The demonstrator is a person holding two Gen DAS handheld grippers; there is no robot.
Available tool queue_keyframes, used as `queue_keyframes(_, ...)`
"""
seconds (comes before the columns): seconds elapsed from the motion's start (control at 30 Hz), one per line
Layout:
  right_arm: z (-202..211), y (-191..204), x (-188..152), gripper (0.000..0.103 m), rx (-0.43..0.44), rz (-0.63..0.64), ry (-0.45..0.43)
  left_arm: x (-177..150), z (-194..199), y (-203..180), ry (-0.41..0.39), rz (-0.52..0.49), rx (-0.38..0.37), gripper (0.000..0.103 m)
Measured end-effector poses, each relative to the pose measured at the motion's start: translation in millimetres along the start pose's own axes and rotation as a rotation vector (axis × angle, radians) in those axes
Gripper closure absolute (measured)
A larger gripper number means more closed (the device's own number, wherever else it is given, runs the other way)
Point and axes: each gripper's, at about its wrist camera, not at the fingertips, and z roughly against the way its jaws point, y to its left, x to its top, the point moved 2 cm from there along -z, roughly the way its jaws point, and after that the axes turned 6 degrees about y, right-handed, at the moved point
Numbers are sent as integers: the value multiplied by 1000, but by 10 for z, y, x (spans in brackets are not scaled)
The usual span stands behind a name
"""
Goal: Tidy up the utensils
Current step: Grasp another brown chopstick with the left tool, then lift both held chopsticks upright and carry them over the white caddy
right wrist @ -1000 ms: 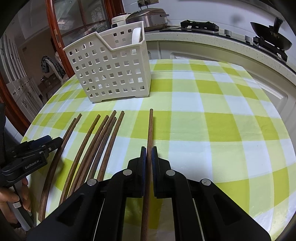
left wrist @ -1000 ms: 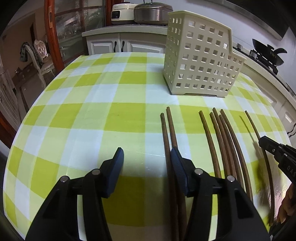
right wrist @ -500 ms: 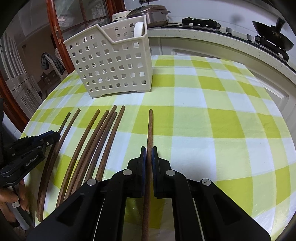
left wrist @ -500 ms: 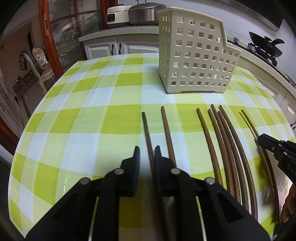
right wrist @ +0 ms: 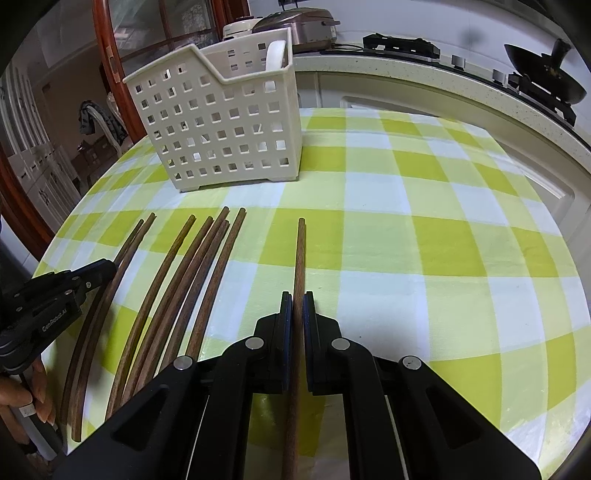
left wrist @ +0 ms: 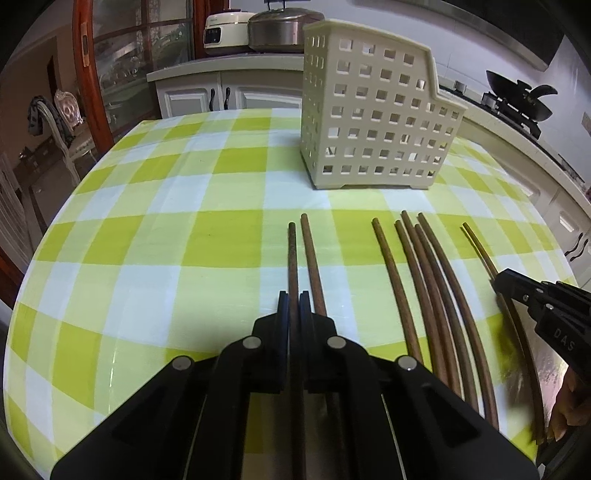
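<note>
Several brown chopsticks (left wrist: 424,277) lie in a row on the green-and-white checked tablecloth (left wrist: 147,240). My left gripper (left wrist: 294,295) is closing tight on the leftmost chopstick (left wrist: 292,258), with both pads pressing its sides. A second chopstick (left wrist: 312,258) lies just to its right. In the right wrist view my right gripper (right wrist: 298,295) is shut on the rightmost chopstick (right wrist: 300,254), which lies apart from the others (right wrist: 192,280). Each gripper also shows at the edge of the other's view: the right gripper (left wrist: 496,282) and the left gripper (right wrist: 109,266). A cream perforated basket (left wrist: 373,122) (right wrist: 221,122) stands beyond the chopsticks' tips.
A white handle (right wrist: 275,55) sticks up inside the basket. Behind the table runs a counter with a rice cooker (left wrist: 225,29), a steel pot (left wrist: 284,31) and a wok on a stove (right wrist: 546,88). A chair (left wrist: 62,122) stands far left. A hand (right wrist: 22,402) holds the left gripper.
My left gripper shifted right over the leftmost chopstick and its jaws came together on it, from wide open to shut. The right gripper has kept its grip and place.
</note>
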Motion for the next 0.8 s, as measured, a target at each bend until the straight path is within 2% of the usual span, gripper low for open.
queue_keyframes(0.8,945,153,151,97,41,30,-261,27,1129,-9,-259,26,-79,98)
